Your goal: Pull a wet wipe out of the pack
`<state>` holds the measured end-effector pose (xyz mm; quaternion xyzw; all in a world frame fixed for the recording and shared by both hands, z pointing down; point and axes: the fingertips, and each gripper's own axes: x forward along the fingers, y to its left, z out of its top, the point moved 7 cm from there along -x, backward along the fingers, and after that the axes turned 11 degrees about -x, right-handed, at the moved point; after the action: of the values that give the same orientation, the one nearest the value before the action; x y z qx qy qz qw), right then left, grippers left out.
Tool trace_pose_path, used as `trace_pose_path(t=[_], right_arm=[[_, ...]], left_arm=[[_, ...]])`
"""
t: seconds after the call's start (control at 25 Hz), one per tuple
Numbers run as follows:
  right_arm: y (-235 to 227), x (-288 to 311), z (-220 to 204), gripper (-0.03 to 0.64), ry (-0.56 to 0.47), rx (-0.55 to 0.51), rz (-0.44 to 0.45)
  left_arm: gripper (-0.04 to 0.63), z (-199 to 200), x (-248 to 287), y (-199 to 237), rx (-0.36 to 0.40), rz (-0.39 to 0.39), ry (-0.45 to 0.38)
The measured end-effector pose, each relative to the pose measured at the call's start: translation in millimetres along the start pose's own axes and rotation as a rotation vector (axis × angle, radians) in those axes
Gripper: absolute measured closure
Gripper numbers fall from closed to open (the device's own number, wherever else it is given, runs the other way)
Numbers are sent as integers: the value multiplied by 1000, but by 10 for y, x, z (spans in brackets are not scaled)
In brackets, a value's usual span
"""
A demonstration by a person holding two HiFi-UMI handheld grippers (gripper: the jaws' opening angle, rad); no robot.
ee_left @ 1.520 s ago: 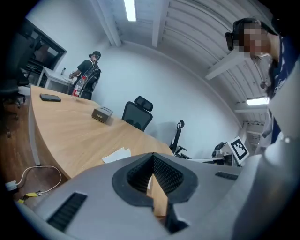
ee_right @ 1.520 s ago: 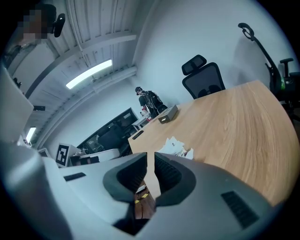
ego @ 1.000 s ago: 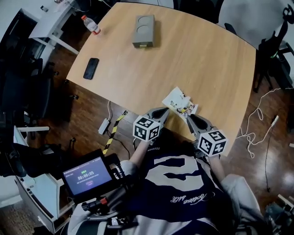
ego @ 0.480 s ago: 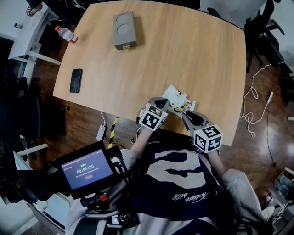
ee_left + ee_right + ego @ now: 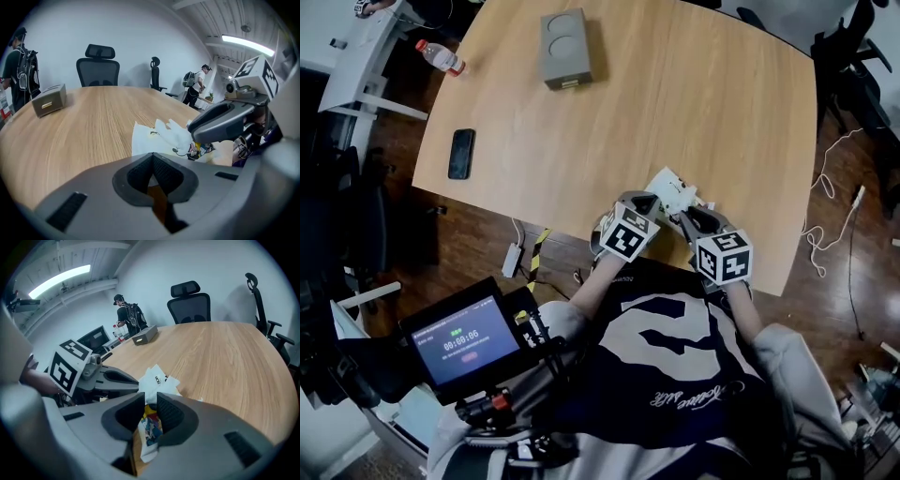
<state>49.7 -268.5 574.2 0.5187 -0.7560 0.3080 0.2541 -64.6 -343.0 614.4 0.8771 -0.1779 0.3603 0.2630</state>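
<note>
The wet wipe pack (image 5: 674,192), white with cartoon print, lies near the wooden table's (image 5: 675,94) front edge, with a crumpled white wipe (image 5: 174,132) sticking up from its top. My right gripper (image 5: 149,401) is shut on the pack's printed near edge (image 5: 150,427), which shows between its pads. My left gripper (image 5: 153,158) is shut with nothing between its jaws, just short of the pack's (image 5: 157,139) near side. In the head view the left gripper (image 5: 643,201) and right gripper (image 5: 692,217) flank the pack's near end. The right gripper's finger (image 5: 220,123) crosses over the pack in the left gripper view.
A grey box (image 5: 564,47) sits at the table's far side and a black phone (image 5: 461,154) near its left edge. A bottle (image 5: 441,58) lies on a side desk. Office chairs (image 5: 97,65) and standing people are beyond the table. Cables run over the floor at the right.
Both grippers have moved forward onto the pack's near end. The right gripper now holds the pack's edge. The head camera has shifted slightly.
</note>
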Motion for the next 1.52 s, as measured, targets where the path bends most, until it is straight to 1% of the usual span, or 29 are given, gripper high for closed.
trace_pose_path(t=[0.24,0.4,0.48,0.64,0.76,1.08,1.28,1.52], right_arm=[[-77,145,11,552,55,39,-6],[-63,144,15,598,65,33,9],[-59,109,32,607,52,41,34],[-56,26,74,611,4,115,95],[-30,-25,110,611,-22,128,122],[-20,-140,182,611,-65,140,135],[-15,-273,304,611,-145,193,176],[-72,-417,235,611,-161,207,154]], left_arm=[[592,-25,28,-14,5,4,2],[592,-32,25,-16,4,6,2],[592,-29,22,-21,4,6,3],[592,-19,19,-8,8,11,-4],[592,-20,4,1,4,12,-3],[592,-2,-6,5,8,20,-9],[592,0,-11,22,13,25,-12],[592,-24,1,-9,16,28,-15]])
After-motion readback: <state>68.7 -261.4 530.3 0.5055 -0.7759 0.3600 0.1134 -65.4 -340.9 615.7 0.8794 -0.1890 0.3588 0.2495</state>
